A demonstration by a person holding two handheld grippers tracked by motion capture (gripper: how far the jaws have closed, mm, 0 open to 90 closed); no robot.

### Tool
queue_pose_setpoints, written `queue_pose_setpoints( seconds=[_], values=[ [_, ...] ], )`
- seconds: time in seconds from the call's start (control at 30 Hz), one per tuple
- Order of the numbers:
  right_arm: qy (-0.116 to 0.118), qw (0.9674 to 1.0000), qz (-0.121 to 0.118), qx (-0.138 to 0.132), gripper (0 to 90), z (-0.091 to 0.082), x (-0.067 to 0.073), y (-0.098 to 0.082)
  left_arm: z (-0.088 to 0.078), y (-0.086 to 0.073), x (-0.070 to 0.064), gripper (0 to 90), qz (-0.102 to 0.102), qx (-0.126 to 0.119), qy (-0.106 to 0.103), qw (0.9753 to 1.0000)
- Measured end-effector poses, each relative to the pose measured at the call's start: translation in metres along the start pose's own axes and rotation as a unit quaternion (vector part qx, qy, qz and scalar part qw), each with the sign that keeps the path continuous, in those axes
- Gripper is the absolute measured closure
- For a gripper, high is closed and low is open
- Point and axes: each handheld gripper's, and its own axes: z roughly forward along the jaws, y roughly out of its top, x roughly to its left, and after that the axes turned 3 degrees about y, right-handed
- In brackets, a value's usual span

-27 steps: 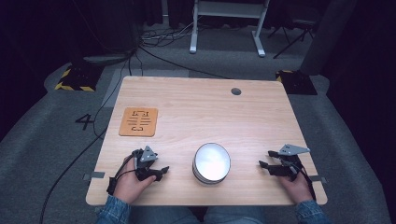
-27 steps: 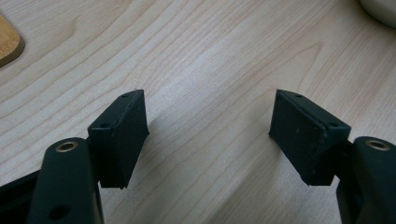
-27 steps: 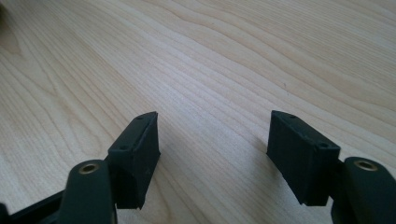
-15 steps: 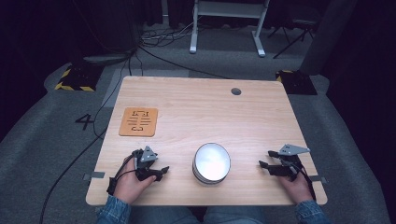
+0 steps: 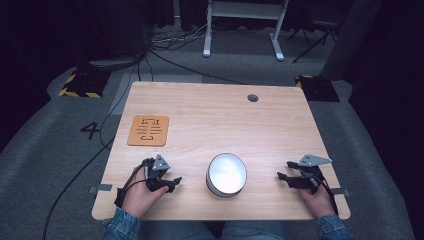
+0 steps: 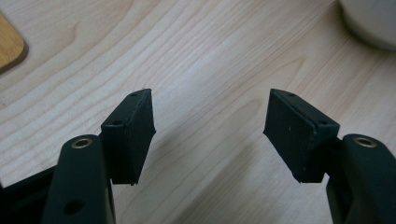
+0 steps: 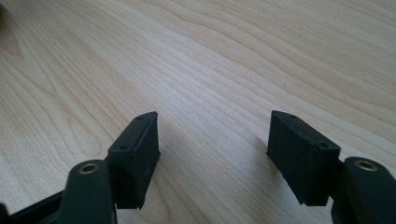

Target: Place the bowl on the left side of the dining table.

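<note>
While both grippers rest at the near edge of the wooden table (image 5: 215, 115), the round silvery-white container (image 5: 226, 174) sits between them, closer to the person than the table's middle.

Item, container: round with a pale domed top, so it offers no long axis; any approach angle looks equivalent.

Item, left gripper (image 5: 170, 182): jaws point toward the container, spread wide, nothing between them. The container lies just beyond its tips, off to the right in the high view. This hand looks the nearer of the two.

Item, right gripper (image 5: 284, 177): jaws likewise spread apart and empty, pointing left toward the container, with a wider stretch of bare wood between.

Item, orange mat (image 5: 148, 130): flat, printed with dark lines, near the table's left side, well apart from the container.

Left gripper view: its pads (image 6: 130, 133) stand parted over bare wood grain; the container's pale wall (image 6: 369, 21) shows at the upper right corner, so it lies off-centre from the jaw line, and the mat's corner (image 6: 9, 49) shows at upper left.

Right gripper view: parted pads (image 7: 135, 156) over bare tabletop; how the container lines up with them cannot be judged from it.
</note>
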Motion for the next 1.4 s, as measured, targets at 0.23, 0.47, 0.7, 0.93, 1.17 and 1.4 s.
queue_pose_setpoints(
  seconds=[0.23, 0.47, 0.7, 0.93, 1.17, 1.4],
  values=[
    [0.000, 1.0000, 0.000, 0.000, 34.3, 0.000, 0.000, 0.000, -0.012, 0.017, -0.006, 34.0, 0.015, -0.007, -0.009, 0.9998],
    [0.000, 1.0000, 0.000, 0.000, 34.2, 0.000, 0.000, 0.000, -0.028, 0.030, -0.012, 35.1, 0.012, -0.020, -0.009, 0.9997],
    [0.000, 1.0000, 0.000, 0.000, 34.3, 0.000, 0.000, 0.000, -0.040, 0.039, -0.017, 36.1, 0.013, -0.043, -0.009, 0.9989],
    [0.000, 1.0000, 0.000, 0.000, 34.2, 0.000, 0.000, 0.000, -0.053, 0.048, -0.020, 36.4, 0.001, -0.082, 0.008, 0.9966],
    [0.000, 1.0000, 0.000, 0.000, 34.2, 0.000, 0.000, 0.000, -0.059, 0.056, -0.024, 38.2, -0.002, -0.105, 0.008, 0.9945],
    [-0.001, 1.0000, 0.001, 0.000, 34.2, 0.000, 0.000, 0.000, -0.059, 0.076, -0.035, 38.2, 0.014, -0.118, -0.017, 0.9928]
  ],
)
